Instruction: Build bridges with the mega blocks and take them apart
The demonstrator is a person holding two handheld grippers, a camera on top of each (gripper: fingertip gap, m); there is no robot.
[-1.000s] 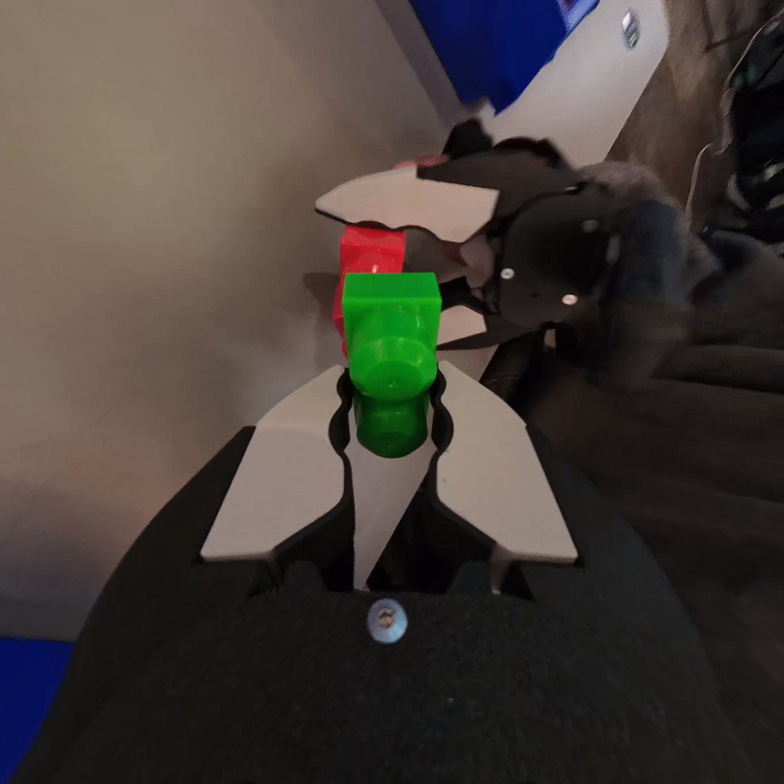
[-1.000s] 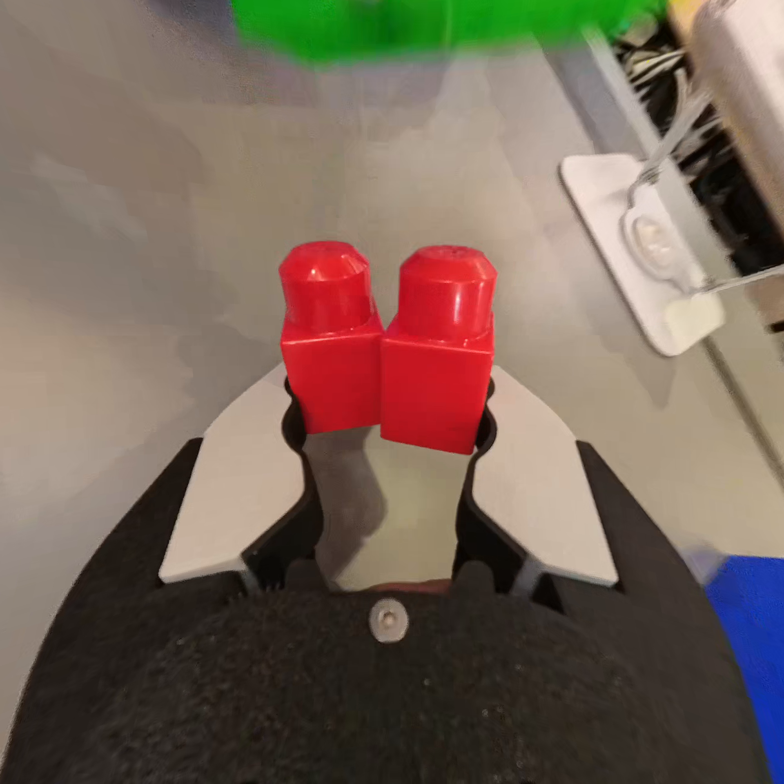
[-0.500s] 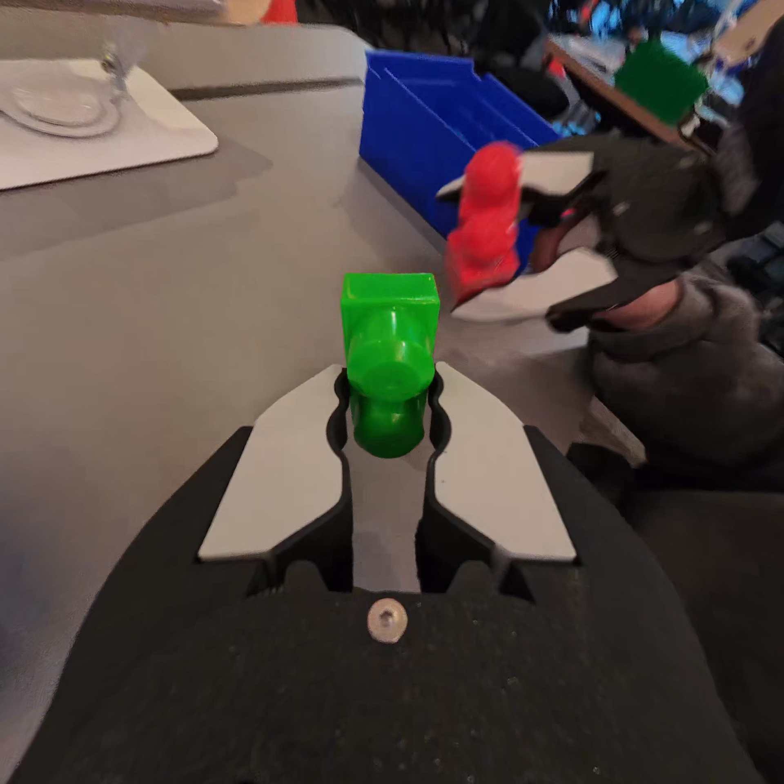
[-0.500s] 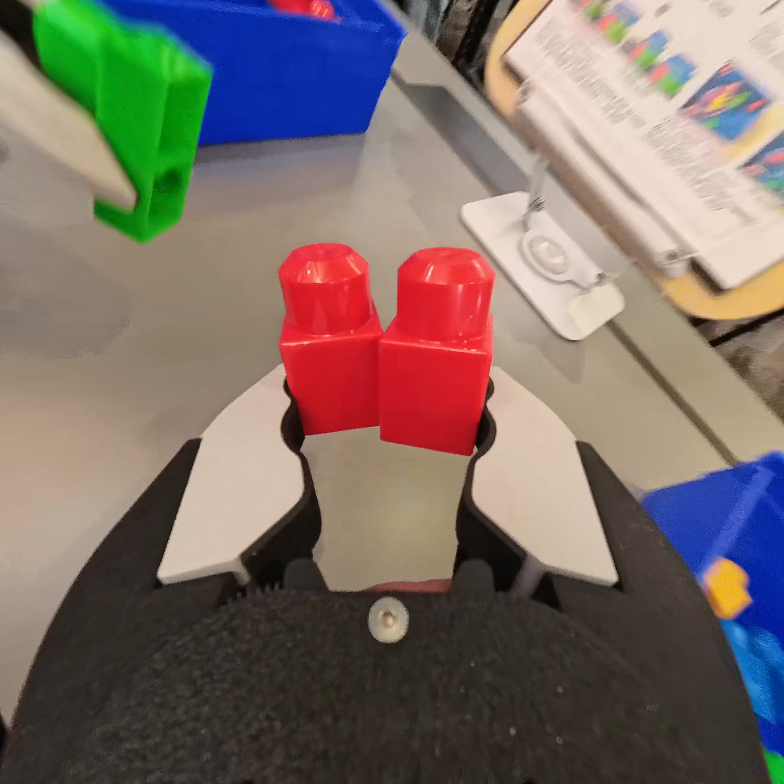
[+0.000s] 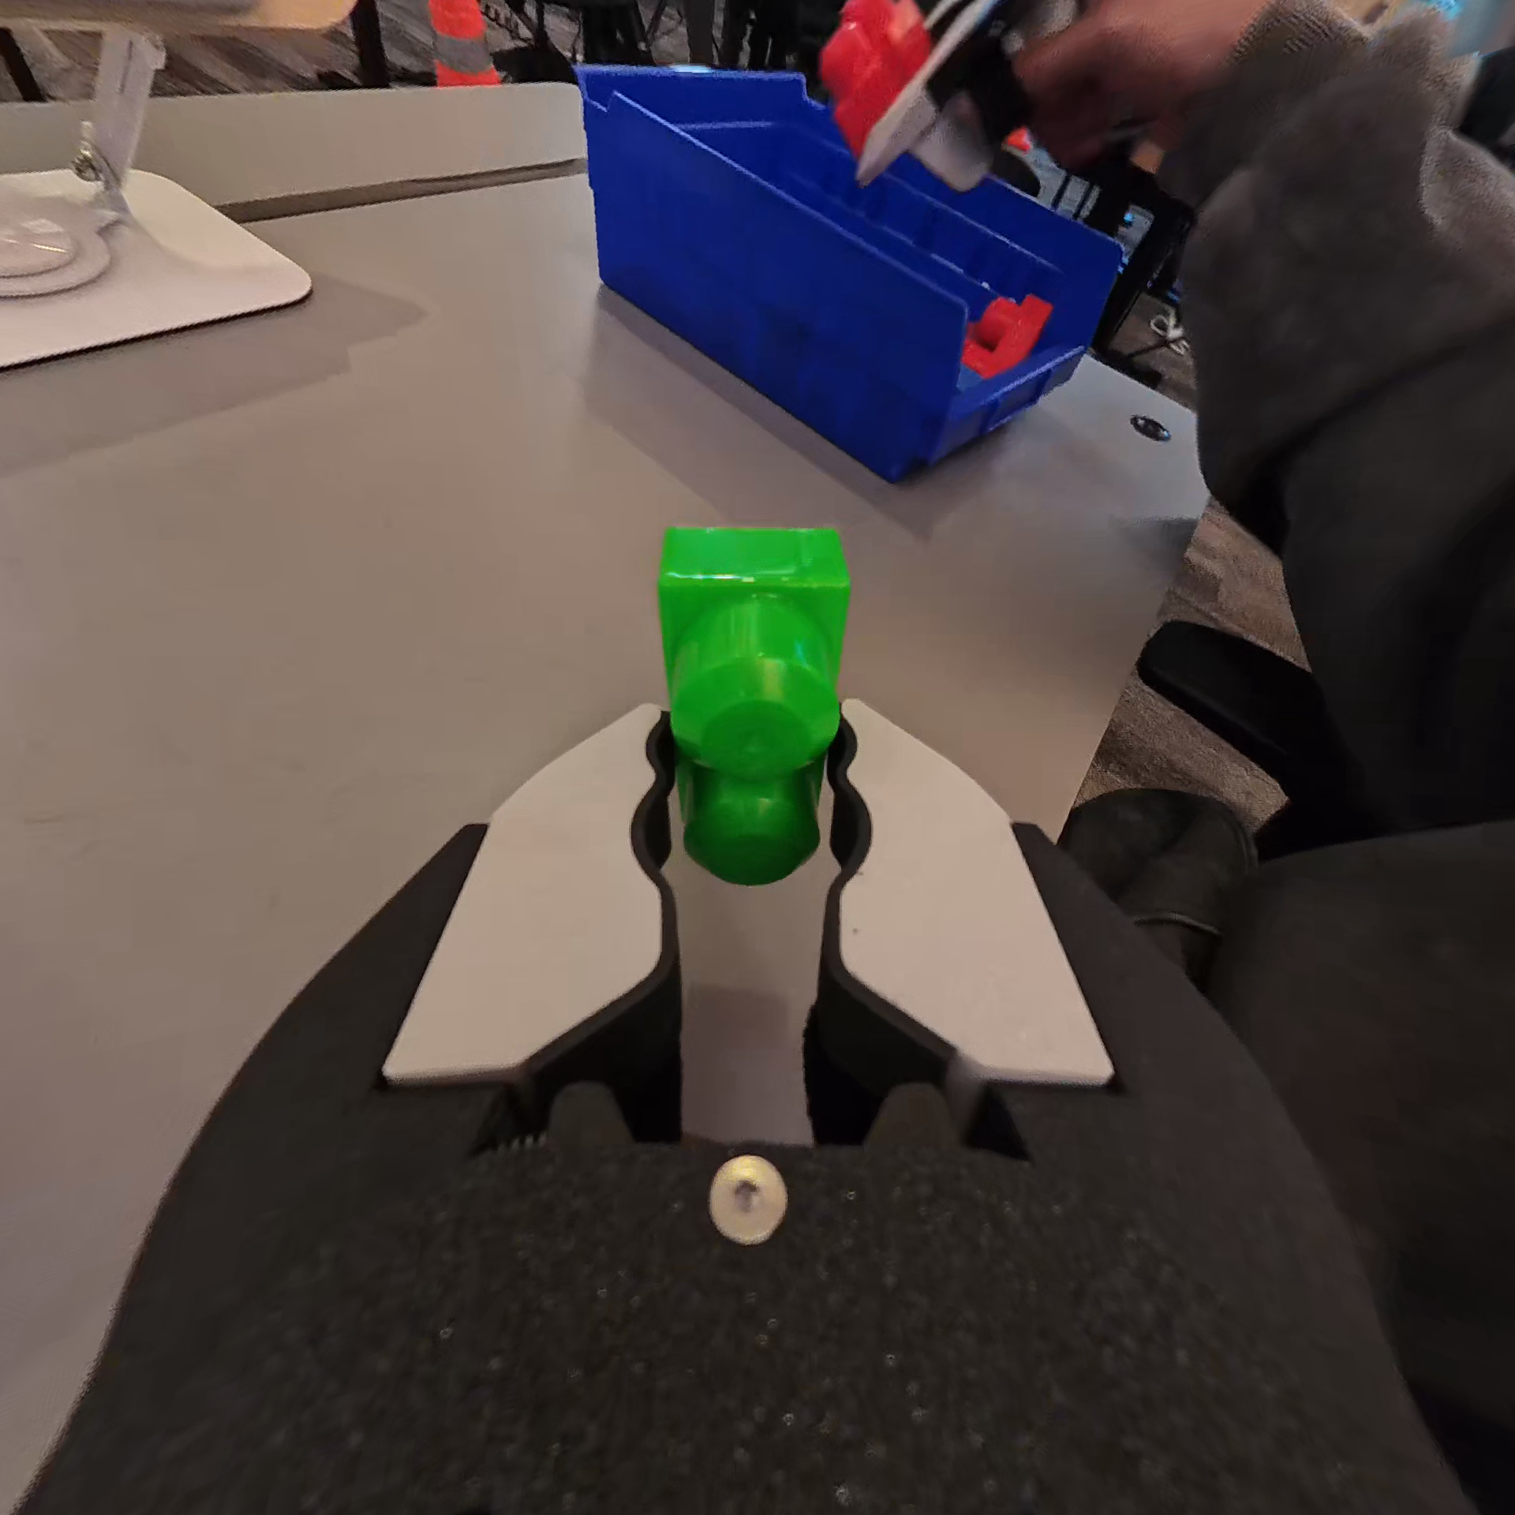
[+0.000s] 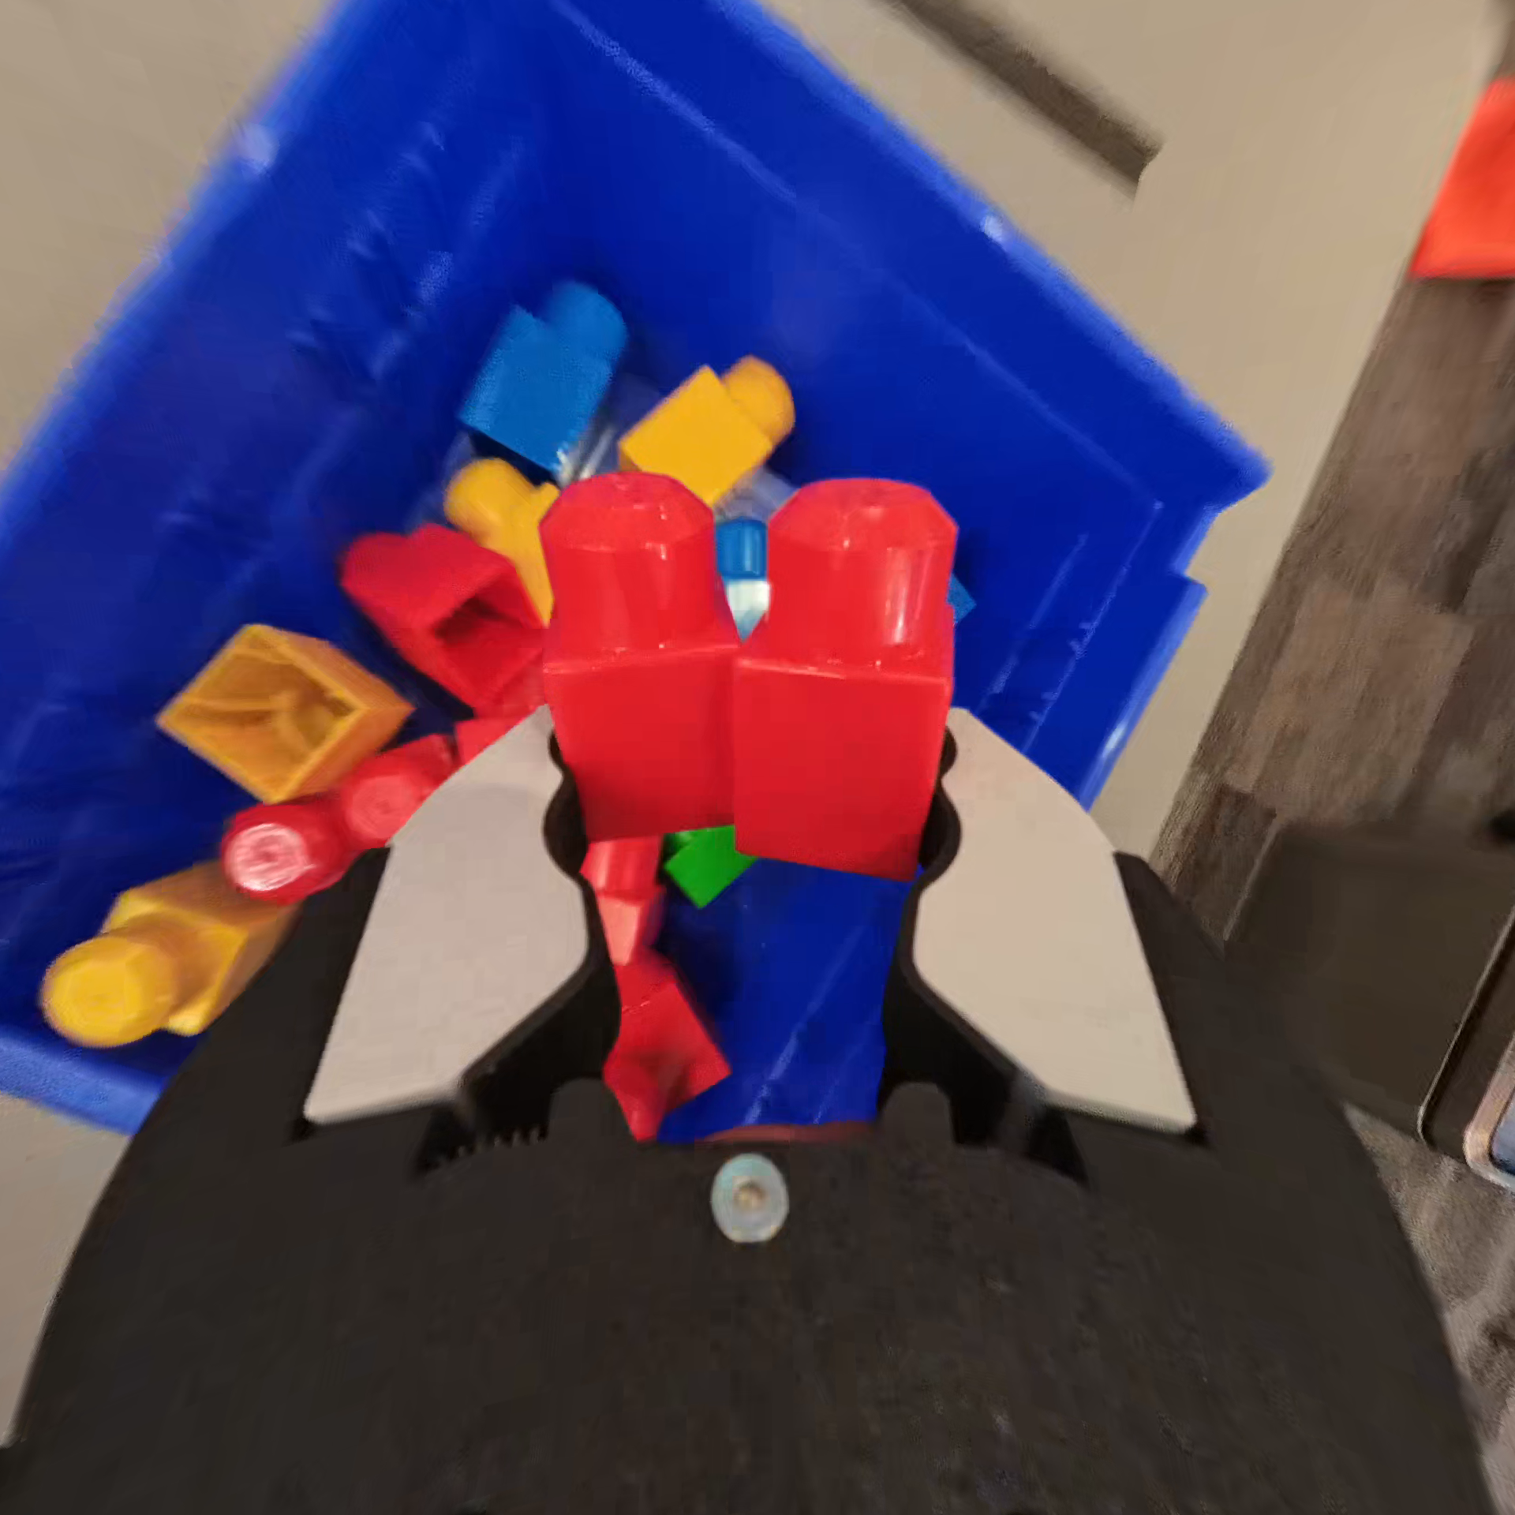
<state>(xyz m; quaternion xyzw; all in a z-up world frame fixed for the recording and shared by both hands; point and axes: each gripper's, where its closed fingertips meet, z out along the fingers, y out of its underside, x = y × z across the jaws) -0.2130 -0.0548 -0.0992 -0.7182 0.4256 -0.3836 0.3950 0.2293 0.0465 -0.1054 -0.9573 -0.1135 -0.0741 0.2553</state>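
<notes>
My left gripper (image 5: 750, 758) is shut on a green block (image 5: 750, 656), its studs pointing back at the camera, held above the grey table (image 5: 328, 574). My right gripper (image 6: 750, 771) is shut on two red single-stud blocks (image 6: 746, 680) side by side, studs pointing away, held over the blue bin (image 6: 902, 270). In the left wrist view the right gripper (image 5: 918, 98) with its red blocks (image 5: 865, 74) hangs over the far end of the blue bin (image 5: 779, 279).
The bin holds several loose blocks: yellow (image 6: 283, 721), blue (image 6: 541, 377), red (image 6: 443, 598) and green (image 6: 705, 861). A white stand base (image 5: 123, 270) sits at the table's far left. The table edge (image 5: 1148, 656) runs on the right, with a person's sleeve (image 5: 1353, 328) beyond. The left gripper's tips are roughly 45 cm from the right gripper's.
My right gripper has swung with the red blocks from over the table to above the blue bin and now looks down into it. My left gripper still holds the green block, its view steadier.
</notes>
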